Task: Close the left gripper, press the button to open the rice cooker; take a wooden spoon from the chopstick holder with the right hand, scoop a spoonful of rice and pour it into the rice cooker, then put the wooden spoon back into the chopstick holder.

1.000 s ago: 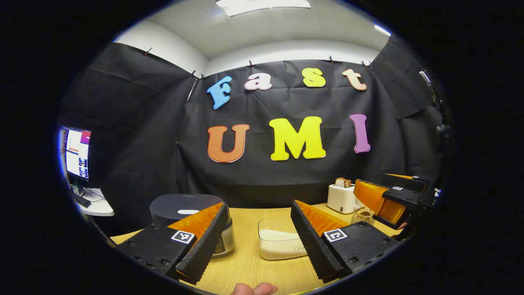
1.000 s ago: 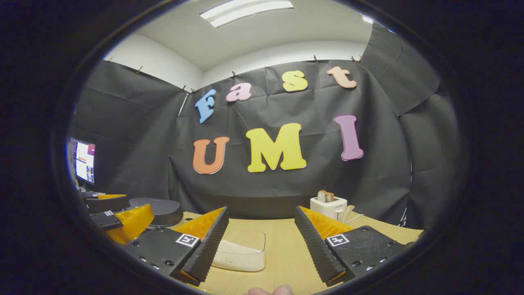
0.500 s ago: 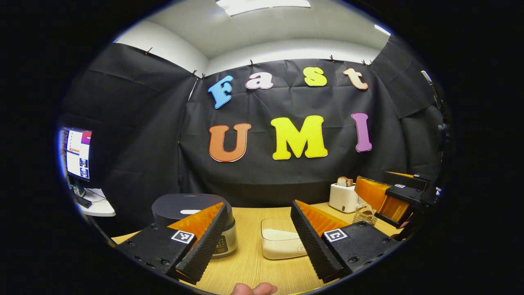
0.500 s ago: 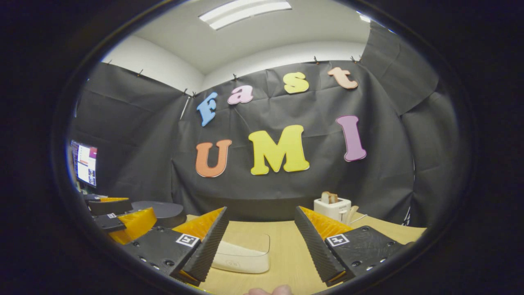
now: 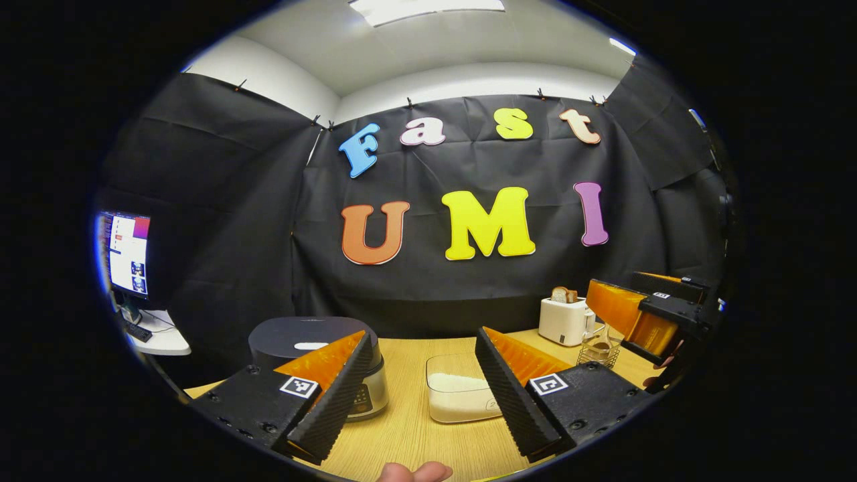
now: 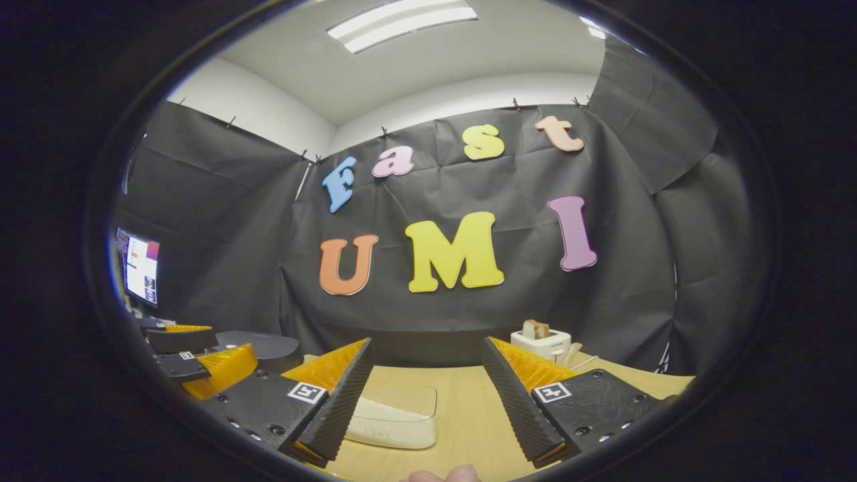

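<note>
The rice cooker (image 5: 302,337), dark-lidded and shut, stands on the wooden table (image 5: 408,438) behind my left gripper's left finger. My left gripper (image 5: 424,332) is open and holds nothing. A clear box of white rice (image 5: 455,396) sits between its fingers, farther off. The wire chopstick holder (image 5: 598,352) stands at the right beside a toaster. My right gripper (image 5: 644,318) hovers just above and to the right of the holder. In the right gripper view my right gripper (image 6: 428,341) is open and empty, with the rice box (image 6: 395,423) ahead and the rice cooker (image 6: 265,347) at the left.
A white toaster (image 5: 563,320) with bread in it stands at the back right of the table, also as the toaster (image 6: 541,341). A lit monitor (image 5: 127,254) sits on a side desk at the far left. A fingertip (image 5: 414,472) shows at the bottom edge.
Both grippers have barely moved and stay open. In the left gripper view the right gripper has drifted slightly up and to the right.
</note>
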A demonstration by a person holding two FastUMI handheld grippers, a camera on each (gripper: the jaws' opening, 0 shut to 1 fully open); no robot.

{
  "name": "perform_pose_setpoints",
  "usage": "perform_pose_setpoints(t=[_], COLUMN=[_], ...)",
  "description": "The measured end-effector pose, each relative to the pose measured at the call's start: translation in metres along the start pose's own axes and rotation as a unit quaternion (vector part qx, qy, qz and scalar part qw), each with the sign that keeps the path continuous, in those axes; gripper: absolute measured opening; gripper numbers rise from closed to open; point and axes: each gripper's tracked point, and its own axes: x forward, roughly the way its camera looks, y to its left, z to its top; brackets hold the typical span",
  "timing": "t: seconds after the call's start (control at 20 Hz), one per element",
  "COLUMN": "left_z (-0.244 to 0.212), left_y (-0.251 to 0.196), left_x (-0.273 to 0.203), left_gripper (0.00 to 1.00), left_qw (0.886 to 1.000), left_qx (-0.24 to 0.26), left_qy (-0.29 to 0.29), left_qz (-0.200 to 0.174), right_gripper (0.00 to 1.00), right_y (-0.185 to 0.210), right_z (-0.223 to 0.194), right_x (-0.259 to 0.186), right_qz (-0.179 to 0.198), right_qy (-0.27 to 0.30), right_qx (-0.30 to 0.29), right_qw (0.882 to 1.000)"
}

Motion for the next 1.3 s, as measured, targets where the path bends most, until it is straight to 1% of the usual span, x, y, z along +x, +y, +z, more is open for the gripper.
perform_pose_setpoints(t=[0.1, 0.3, 0.5, 0.6, 0.65, 0.75, 0.8, 0.85, 0.9, 1.1, 1.15, 1.2, 1.25, 1.3], left_z=[-0.002, -0.007, -0.009, -0.011, -0.012, -0.011, -0.009, -0.008, -0.007, -0.01, -0.012, -0.015, -0.015, -0.014], left_y=[-0.002, -0.004, -0.01, -0.013, -0.016, -0.022, -0.024, -0.026, -0.028, -0.032, -0.033, -0.035, -0.035, -0.029], left_x=[0.002, 0.004, 0.005, 0.005, 0.006, 0.008, 0.011, 0.012, 0.015, 0.021, 0.023, 0.024, 0.027, 0.03], left_gripper=[0.98, 0.98, 0.99, 0.99, 0.99, 0.98, 0.98, 0.98, 0.98, 0.98, 0.98, 0.98, 0.98, 0.98], left_qw=[1.0, 1.0, 1.0, 1.0, 0.999, 0.999, 0.999, 0.999, 0.999, 0.999, 0.999, 0.999, 0.999, 0.999], left_qx=[0.002, 0.006, 0.008, 0.011, 0.013, 0.009, 0.006, 0.004, 0.004, 0.007, 0.006, 0.004, 0.004, 0.005], left_qy=[0.001, 0.005, 0.006, 0.004, 0.003, 0.0, -0.004, -0.005, -0.004, 0.004, 0.008, 0.011, 0.013, 0.014], left_qz=[0.001, 0.01, 0.019, 0.029, 0.031, 0.033, 0.036, 0.038, 0.039, 0.043, 0.042, 0.04, 0.041, 0.047], right_gripper=[0.97, 0.96, 0.96, 0.96, 0.92, 0.91, 0.92, 0.99, 0.95, 0.95, 0.99, 0.92, 0.95, 0.92], right_y=[-0.003, -0.02, -0.062, -0.077, -0.086, -0.106, -0.114, -0.123, -0.13, -0.155, -0.162, -0.168, -0.172, -0.173], right_z=[-0.001, -0.005, -0.005, -0.009, -0.012, -0.017, -0.018, -0.018, -0.019, -0.034, -0.039, -0.044, -0.048, -0.052], right_x=[-0.001, 0.002, 0.001, 0.003, 0.002, 0.003, 0.004, 0.006, 0.006, 0.015, 0.02, 0.023, 0.026, 0.03], right_qz=[0.0, -0.006, -0.037, -0.041, -0.044, -0.053, -0.057, -0.061, -0.065, -0.073, -0.074, -0.078, -0.077, -0.075], right_qy=[0.0, 0.006, 0.01, 0.017, 0.022, 0.031, 0.034, 0.036, 0.038, 0.063, 0.071, 0.081, 0.087, 0.09], right_qx=[-0.002, 0.002, 0.012, 0.022, 0.027, 0.03, 0.028, 0.025, 0.022, 0.022, 0.021, 0.024, 0.033, 0.04], right_qw=[1.0, 1.0, 0.999, 0.999, 0.998, 0.998, 0.997, 0.997, 0.997, 0.995, 0.995, 0.993, 0.993, 0.992])
